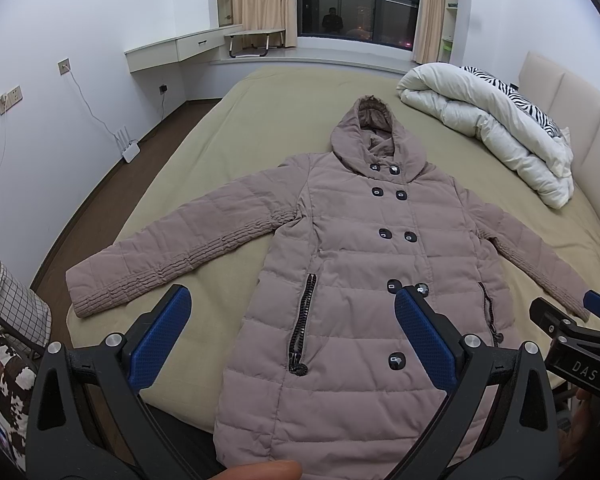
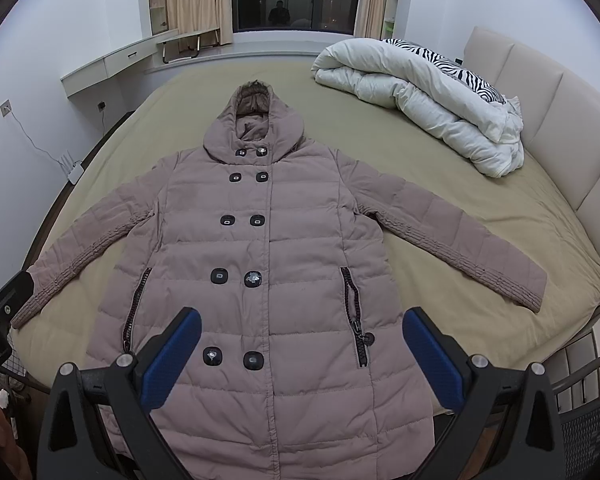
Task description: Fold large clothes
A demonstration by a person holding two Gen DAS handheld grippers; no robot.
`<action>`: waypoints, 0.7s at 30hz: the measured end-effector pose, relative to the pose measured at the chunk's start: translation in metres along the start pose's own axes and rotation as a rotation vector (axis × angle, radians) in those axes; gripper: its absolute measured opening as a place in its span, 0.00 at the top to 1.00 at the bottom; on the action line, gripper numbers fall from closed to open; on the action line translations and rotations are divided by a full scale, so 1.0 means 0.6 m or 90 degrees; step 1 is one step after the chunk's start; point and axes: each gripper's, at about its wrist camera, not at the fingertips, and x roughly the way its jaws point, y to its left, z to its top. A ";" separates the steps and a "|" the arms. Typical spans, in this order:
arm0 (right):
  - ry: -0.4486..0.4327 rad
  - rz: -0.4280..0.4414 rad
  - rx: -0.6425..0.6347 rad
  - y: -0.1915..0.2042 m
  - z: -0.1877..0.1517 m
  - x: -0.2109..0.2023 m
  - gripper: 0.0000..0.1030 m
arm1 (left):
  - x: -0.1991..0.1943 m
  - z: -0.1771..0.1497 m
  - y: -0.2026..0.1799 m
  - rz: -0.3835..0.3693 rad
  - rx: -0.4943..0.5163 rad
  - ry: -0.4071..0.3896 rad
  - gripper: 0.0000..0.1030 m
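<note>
A long dusty-pink hooded puffer coat (image 1: 364,248) lies flat and face up on the bed, buttoned, both sleeves spread out, hood pointing away; it also shows in the right wrist view (image 2: 268,248). My left gripper (image 1: 292,300) is open and empty, held above the coat's lower left side. My right gripper (image 2: 302,320) is open and empty, held above the coat's lower front. The right gripper's body (image 1: 572,340) shows at the right edge of the left wrist view. The coat's hem is hidden below both views.
The bed (image 1: 260,120) has an olive sheet. A rolled white duvet (image 2: 420,96) and a zebra pillow (image 2: 452,64) lie at the far right by the headboard (image 2: 548,112). A checked bag (image 1: 12,304) stands left of the bed. A mesh chair (image 2: 588,420) is at the right.
</note>
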 end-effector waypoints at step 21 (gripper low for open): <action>0.010 -0.002 0.003 -0.002 -0.024 0.018 0.00 | 0.023 -0.011 0.003 0.000 0.003 0.011 0.00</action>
